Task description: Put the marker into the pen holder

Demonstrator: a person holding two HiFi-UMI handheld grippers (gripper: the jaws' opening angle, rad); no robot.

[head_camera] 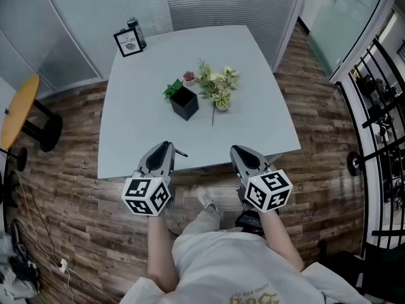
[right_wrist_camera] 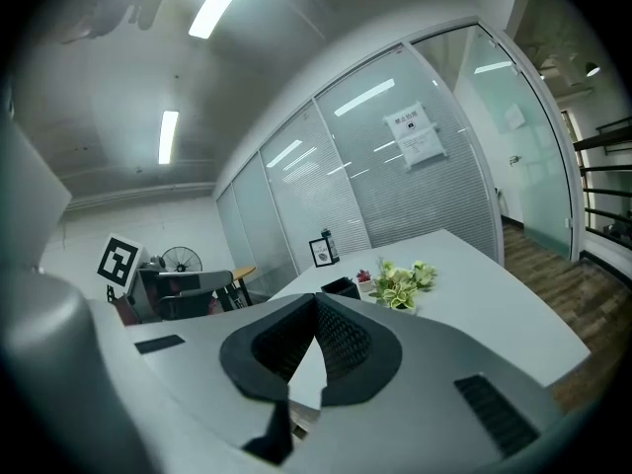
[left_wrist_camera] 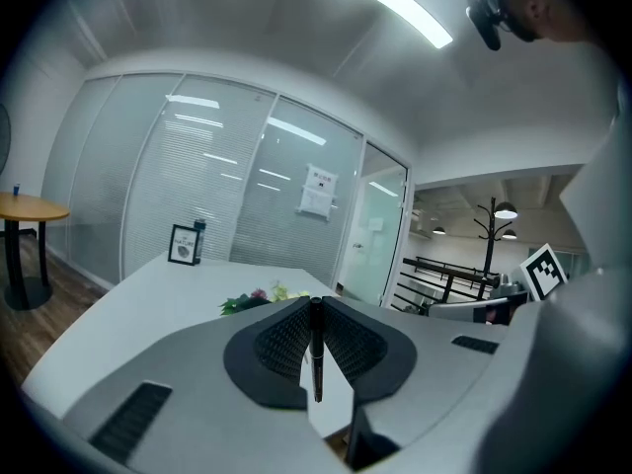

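Observation:
A black marker (left_wrist_camera: 316,349) stands upright between the pads of my left gripper (left_wrist_camera: 316,314), which is shut on it. In the head view its end (head_camera: 180,152) pokes out to the right of the left gripper (head_camera: 166,146) at the near table edge. The pen holder (head_camera: 184,102), a black square cup, stands mid-table, well beyond both grippers; it also shows in the right gripper view as the pen holder (right_wrist_camera: 341,287). My right gripper (head_camera: 238,149) hovers at the near edge, and my right gripper (right_wrist_camera: 316,300) is shut with nothing in it.
Next to the holder are a small potted plant (head_camera: 188,78) and a bunch of pale flowers (head_camera: 217,85). A framed card (head_camera: 128,43) and a dark bottle (head_camera: 136,31) stand at the white table's (head_camera: 253,119) far left corner. A round yellow side table (head_camera: 19,109) is on the left.

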